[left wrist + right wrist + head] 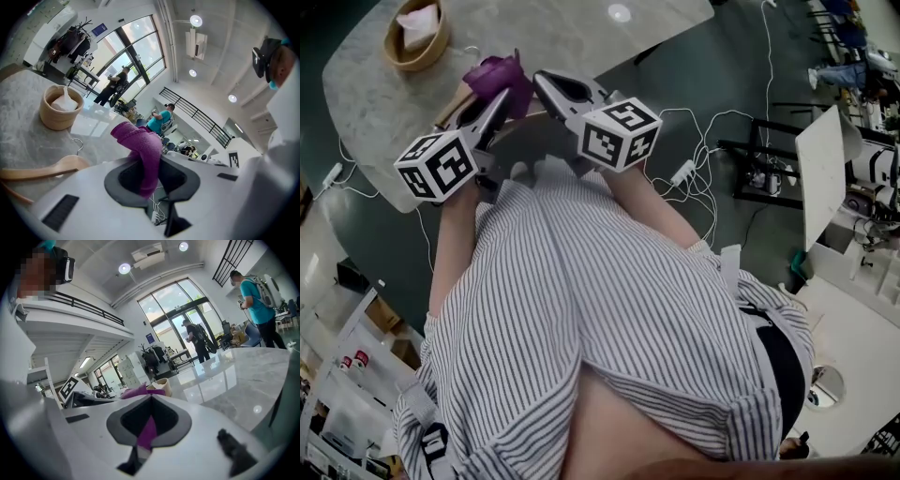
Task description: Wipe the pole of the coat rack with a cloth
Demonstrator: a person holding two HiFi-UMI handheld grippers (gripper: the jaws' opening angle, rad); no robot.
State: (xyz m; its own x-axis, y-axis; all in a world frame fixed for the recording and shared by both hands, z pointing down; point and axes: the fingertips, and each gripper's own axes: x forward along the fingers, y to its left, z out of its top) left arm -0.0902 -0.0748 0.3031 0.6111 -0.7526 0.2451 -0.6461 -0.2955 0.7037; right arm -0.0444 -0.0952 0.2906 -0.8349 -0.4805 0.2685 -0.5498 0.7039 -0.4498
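Observation:
A purple cloth (499,77) is bunched at the tip of my left gripper (501,97), which is shut on it; in the left gripper view the cloth (143,150) stands up out of the closed jaws. My right gripper (546,84) points at the cloth from the right with its jaws together. A strip of the cloth (149,432) shows between them. Both grippers hover over the near edge of the marble table (581,37). A coat rack (74,38) hung with dark clothes stands far off by the windows, also the coat rack (153,357) in the right gripper view.
A wooden hanger (42,171) lies on the table under my left gripper. A round basket (417,36) with white paper stands at the table's far left. Cables and a power strip (684,173) lie on the dark floor to the right. People stand near the windows.

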